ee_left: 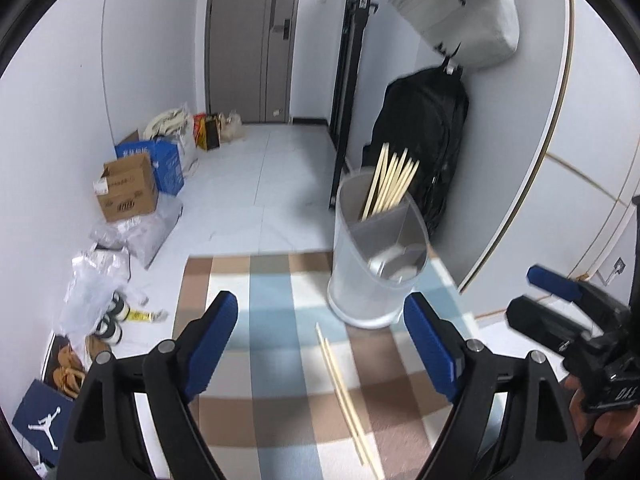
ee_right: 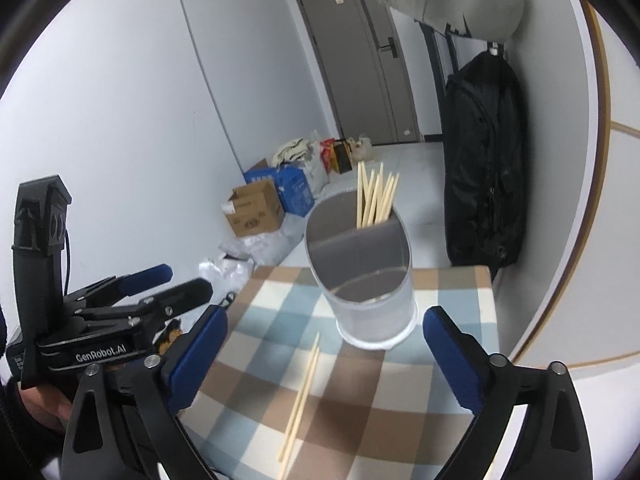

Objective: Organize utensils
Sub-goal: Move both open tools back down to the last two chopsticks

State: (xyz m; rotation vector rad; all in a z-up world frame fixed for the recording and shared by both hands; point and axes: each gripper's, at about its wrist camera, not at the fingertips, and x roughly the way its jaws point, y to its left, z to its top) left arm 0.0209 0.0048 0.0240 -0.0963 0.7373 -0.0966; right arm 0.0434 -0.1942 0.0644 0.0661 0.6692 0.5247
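A pale room with a grey door [ee_left: 248,40] at the far end, boxes and bags along the left wall, and a black coat [ee_right: 480,168] hanging on the right; in front of it all stands a tabletop [ee_left: 256,320] under a checked cloth of brown, blue and white. Toward its far right side sits a translucent utensil holder [ee_left: 372,256], split into compartments, with a bundle of chopsticks [ee_left: 390,180] standing in the far one, tips leaning up and to the right. A near compartment holds something pale that I cannot make out.

The loose pair of chopsticks [ee_right: 300,396] lies flat on the cloth just near of the holder. The two sticks lie side by side, nearly touching, their long axis running near to far and one end pointing toward the holder's base.

They look like light, stiff, thin wood, smooth enough to roll or slip apart, so I would pinch both together across the middle of their length, where they balance.

The left hand-held gripper [ee_left: 320,344] hangs over the pair with its jaws spread wide and nothing in them; the right hand-held gripper [ee_right: 324,356] is likewise gaping and empty, the sticks lying on the cloth below the gap.
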